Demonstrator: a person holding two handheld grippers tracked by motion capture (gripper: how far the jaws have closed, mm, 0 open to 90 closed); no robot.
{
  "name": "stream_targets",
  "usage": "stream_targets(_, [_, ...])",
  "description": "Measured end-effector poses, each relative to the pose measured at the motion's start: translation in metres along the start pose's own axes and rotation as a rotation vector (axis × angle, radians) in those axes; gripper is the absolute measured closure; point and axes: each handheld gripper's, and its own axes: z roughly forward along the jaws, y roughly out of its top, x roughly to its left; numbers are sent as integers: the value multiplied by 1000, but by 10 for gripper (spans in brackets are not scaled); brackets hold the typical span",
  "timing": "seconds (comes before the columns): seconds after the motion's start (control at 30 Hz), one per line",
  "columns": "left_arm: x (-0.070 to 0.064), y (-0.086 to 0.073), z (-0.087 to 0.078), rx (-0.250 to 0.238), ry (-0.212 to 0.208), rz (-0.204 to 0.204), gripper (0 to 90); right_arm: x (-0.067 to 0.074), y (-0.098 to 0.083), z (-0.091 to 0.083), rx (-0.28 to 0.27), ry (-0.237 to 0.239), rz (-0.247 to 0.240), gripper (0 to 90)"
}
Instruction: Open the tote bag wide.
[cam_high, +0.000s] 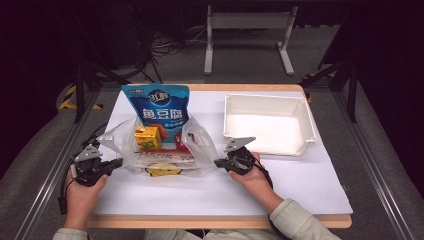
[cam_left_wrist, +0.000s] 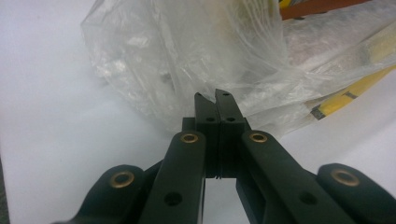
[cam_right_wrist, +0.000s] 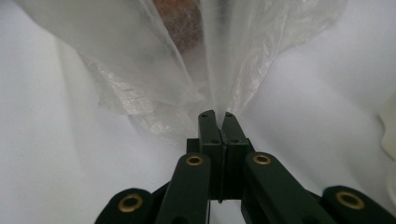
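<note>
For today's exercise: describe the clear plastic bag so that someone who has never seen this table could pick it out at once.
Start at the white sheet covering the table, then look left of the empty white tray. The clear plastic bag lies there. It alone is see-through, showing a yellow carton inside and a blue snack pouch sticking out.

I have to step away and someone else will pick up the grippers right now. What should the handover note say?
Left gripper: jaws shut, tips at the left edge of the clear plastic bag; whether any film is pinched cannot be told.
Right gripper: jaws shut, tips at the bag's right edge, where the film gathers.
The bag lies at the table's left middle with a blue pouch, a yellow carton and flat packets in it. The white tray sits at the right with nothing in it.
Done: both grippers at the bag.
Left: likely emptying the bag into the tray.
</note>
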Motion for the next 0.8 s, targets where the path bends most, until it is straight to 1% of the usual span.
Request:
stream_targets(0.03, [0,0,0,-7,3,5,900,1,1,-2,-6,-1,-6,898])
stream_targets(0.13, [-2,0,-4,-34,-6,11,900,2,4,-7,-26,5,-14,896])
stream_targets(0.27, [-4,1,-9,-71,-6,24,900,4,7,-17,-67,14,-16,812])
stream_targets(0.33, [-5,2,-10,-78,-4,30,900,6,11,-28,-101,7,-27,758])
stream_targets(0.37, [-5,2,-10,-78,-4,30,900,6,11,-28,-101,7,-27,758])
stream_targets(0.4, [-6,2,-11,-83,-3,34,900,6,12,-32,-113,7,-29,736])
stream_targets(0.5, [-7,2,-12,-90,2,36,900,7,21,-48,-177,-7,-31,631])
stream_targets(0.6, [-8,3,-13,-100,3,37,900,9,31,-58,-232,-13,-28,554])
stream_targets(0.67, [-9,3,-14,-103,5,41,900,14,39,-66,-270,-8,-39,537])
stream_targets(0.7, [-9,3,-14,-103,5,41,900,14,39,-66,-270,-8,-39,537])
stream_targets(0.8, [-10,4,-14,-106,5,47,900,27,53,-76,-319,5,-87,534])
